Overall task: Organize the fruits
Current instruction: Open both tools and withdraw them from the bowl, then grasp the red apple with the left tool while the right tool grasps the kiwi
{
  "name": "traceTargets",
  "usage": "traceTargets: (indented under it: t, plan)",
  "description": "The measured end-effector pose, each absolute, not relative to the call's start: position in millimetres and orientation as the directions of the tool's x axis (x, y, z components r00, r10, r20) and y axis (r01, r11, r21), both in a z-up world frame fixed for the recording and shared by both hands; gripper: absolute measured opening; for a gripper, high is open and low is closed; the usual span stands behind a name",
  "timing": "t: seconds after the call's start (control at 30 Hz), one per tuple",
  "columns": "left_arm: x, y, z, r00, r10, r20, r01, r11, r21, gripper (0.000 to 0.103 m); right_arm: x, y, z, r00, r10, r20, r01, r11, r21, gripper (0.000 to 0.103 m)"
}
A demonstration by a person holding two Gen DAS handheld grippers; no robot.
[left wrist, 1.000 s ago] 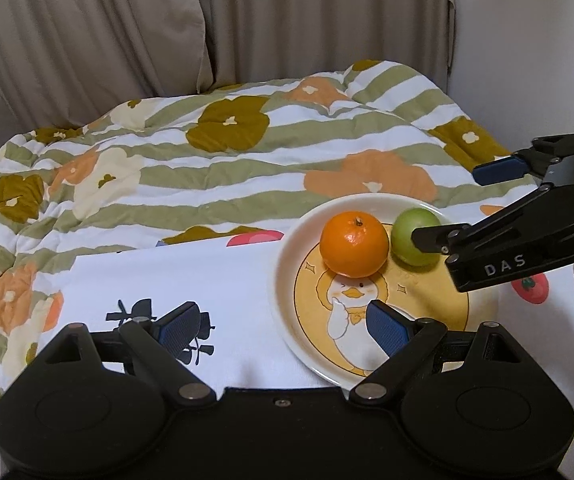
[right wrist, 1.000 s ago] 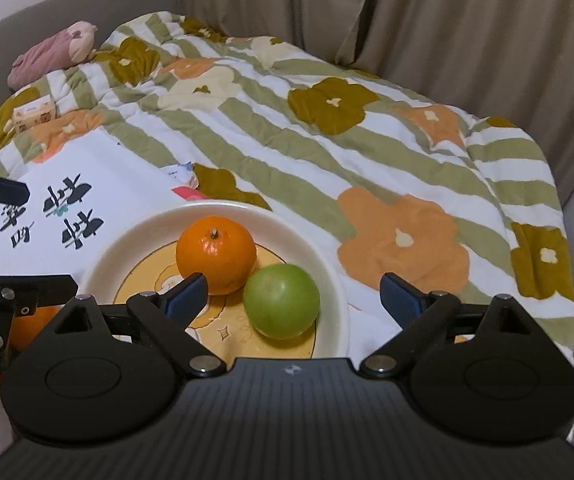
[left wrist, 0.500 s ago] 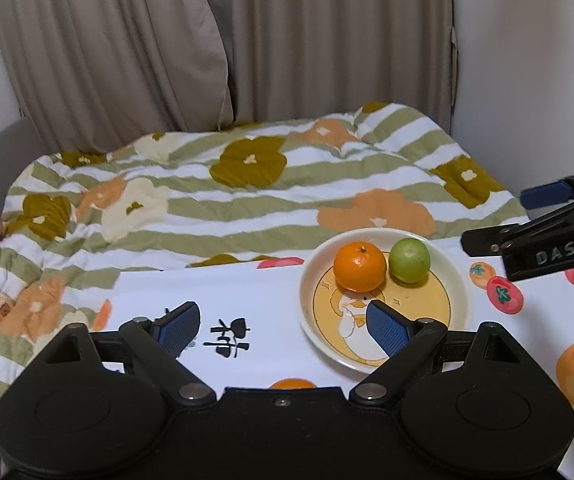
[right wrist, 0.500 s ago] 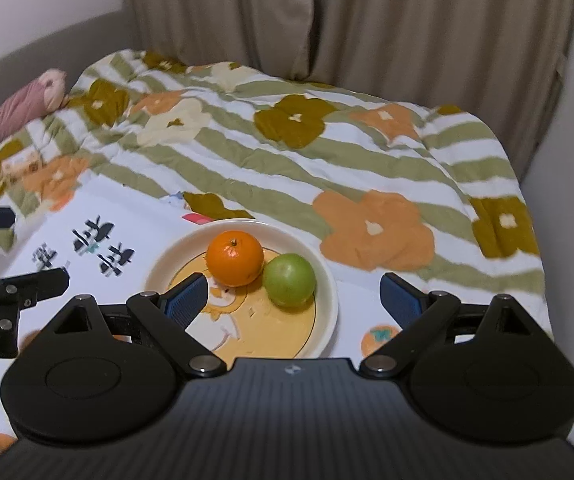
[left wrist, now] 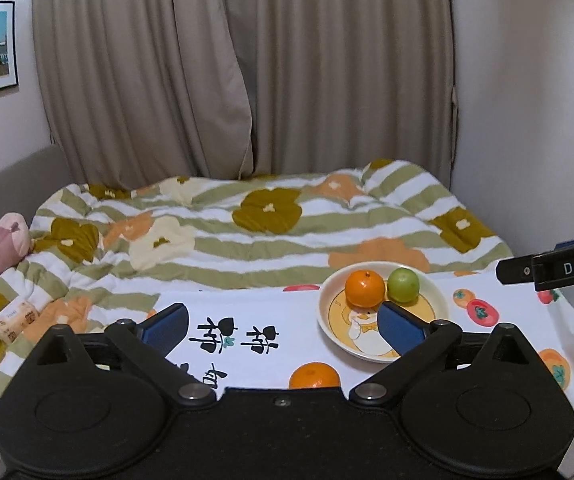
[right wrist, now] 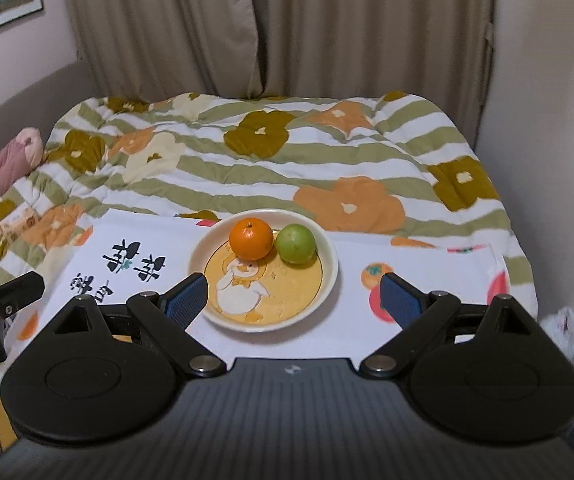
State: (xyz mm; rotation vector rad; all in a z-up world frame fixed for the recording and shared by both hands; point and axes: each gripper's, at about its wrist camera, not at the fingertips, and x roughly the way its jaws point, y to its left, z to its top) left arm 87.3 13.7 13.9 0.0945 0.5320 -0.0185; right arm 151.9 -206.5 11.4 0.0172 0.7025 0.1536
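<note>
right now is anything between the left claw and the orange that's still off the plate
Nothing visible. The loose orange lies on the white cloth just ahead of the open left claw, nearer than the plate. Its lower part is hidden behind the claw's body.

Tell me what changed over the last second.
Both grippers, left and right, pulled back and up from the plate; the left fingers have just been opening, nothing between them. Nothing was grasped or released. The orange and green fruit stayed on the plate.
</note>
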Motion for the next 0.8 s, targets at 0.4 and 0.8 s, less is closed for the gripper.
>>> traceTargets:
  t: [0.4, 0.8]
  plan:
    - [57, 42, -8, 0.842, -0.071, -0.536, 0.162, 0.979, 0.126, 0.103, 89, -173, -10, 0.74, 0.09, -0.666, -0.033, 0.995, 0.098, 0.103]
    - [74, 51, -77, 0.777, -0.185, -0.601, 0.379, 0.901, 0.212, 0.103, 81, -136, -80, 0.683, 0.065, -0.728, 0.025, 0.993, 0.112, 0.103]
